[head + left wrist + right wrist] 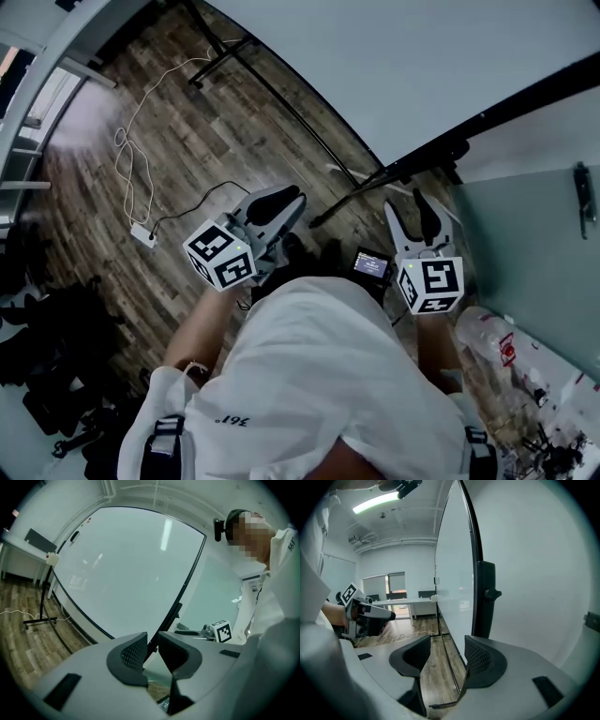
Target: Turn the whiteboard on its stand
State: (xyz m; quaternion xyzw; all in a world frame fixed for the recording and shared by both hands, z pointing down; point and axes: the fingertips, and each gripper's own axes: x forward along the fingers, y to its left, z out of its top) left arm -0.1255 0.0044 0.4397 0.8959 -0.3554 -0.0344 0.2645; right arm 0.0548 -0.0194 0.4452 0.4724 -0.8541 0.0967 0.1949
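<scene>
The whiteboard (394, 66) fills the top of the head view, black-framed and tilted on its black stand (375, 178). In the left gripper view the whiteboard (126, 569) spreads ahead, and its right frame edge runs down behind the jaws. My left gripper (289, 199) (152, 646) hangs just short of the board's near corner, jaws almost together with only a thin slit and nothing held. My right gripper (412, 208) (443, 656) is open beside the stand's upright. In its view the whiteboard (452, 573) shows edge-on, with the pivot bracket (487, 597) to the right.
A white cable and power strip (142, 234) lie on the wood floor at left. Black bags (47, 347) sit lower left. A small screen device (371, 264) is between the grippers. A frosted partition (525, 244) and plastic bottle (487, 333) stand at right. The stand's foot (40, 618) rests on the floor.
</scene>
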